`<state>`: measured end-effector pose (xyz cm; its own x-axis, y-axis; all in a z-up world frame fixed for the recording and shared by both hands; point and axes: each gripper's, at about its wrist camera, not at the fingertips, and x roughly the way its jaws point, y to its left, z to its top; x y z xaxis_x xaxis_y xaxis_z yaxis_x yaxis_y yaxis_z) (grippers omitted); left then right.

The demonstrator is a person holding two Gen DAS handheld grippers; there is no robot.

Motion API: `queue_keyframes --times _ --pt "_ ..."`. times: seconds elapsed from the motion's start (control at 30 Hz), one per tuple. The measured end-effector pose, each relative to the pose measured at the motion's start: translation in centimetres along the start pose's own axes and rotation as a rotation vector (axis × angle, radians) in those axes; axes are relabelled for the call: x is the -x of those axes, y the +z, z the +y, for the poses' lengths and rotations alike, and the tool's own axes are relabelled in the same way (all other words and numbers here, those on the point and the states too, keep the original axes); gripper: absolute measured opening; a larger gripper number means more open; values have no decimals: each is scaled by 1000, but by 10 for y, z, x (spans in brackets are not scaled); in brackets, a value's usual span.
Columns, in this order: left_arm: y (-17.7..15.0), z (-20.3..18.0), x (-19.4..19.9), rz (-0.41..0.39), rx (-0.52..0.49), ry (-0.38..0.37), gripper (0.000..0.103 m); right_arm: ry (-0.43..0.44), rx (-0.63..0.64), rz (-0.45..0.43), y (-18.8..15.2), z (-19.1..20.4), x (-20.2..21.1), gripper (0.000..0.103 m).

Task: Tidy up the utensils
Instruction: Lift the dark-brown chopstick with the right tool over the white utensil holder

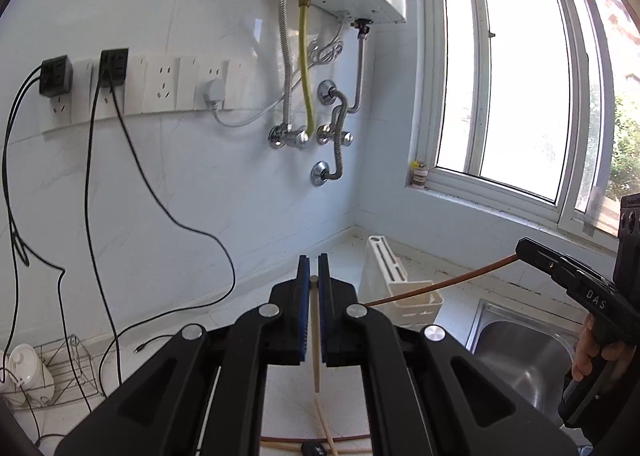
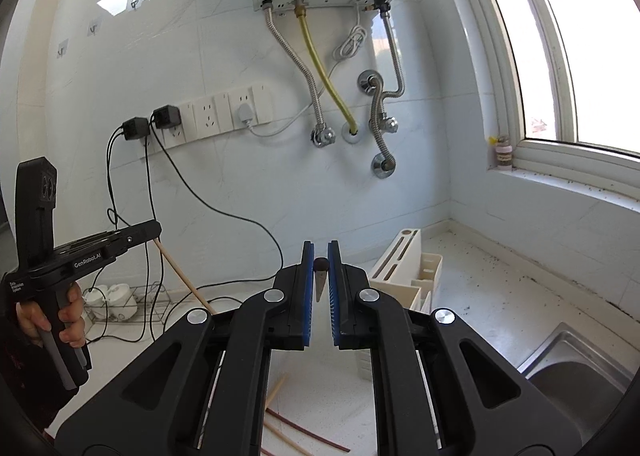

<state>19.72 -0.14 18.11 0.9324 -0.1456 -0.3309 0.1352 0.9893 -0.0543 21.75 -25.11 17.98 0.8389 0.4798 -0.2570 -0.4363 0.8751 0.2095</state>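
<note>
Left gripper (image 1: 314, 268) pinching pale chopstick (image 1: 316, 340); right gripper (image 2: 321, 256) pinching brown chopstick (image 1: 440, 286). Both being carried above counter (image 2: 480, 288). Judging transport step. Next: lining tips over white holder (image 2: 426, 276) compartment, then releasing.

white counter (image 2: 500, 296), loose chopsticks (image 2: 276, 388), utensil holder (image 2: 404, 268)

Blue-padded black left claw (image 1: 314, 268) pinches a pale chopstick (image 1: 316, 336), right claw (image 2: 321, 256) a reddish-brown chopstick (image 1: 440, 286).
</note>
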Motion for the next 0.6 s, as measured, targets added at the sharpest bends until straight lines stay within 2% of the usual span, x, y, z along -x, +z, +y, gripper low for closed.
queue_keyframes --times 0.3,0.47,0.6 --pt "62 -34 -9 -135 -71 -114 4 -115 22 -98 58 -6 36 6" --pt "86 -52 -17 -189 -74 -162 4 -173 45 -104 68 -9 45 6" --pt "97 -63 -27 -204 -63 -202 4 -199 29 -97 67 -17 40 6"
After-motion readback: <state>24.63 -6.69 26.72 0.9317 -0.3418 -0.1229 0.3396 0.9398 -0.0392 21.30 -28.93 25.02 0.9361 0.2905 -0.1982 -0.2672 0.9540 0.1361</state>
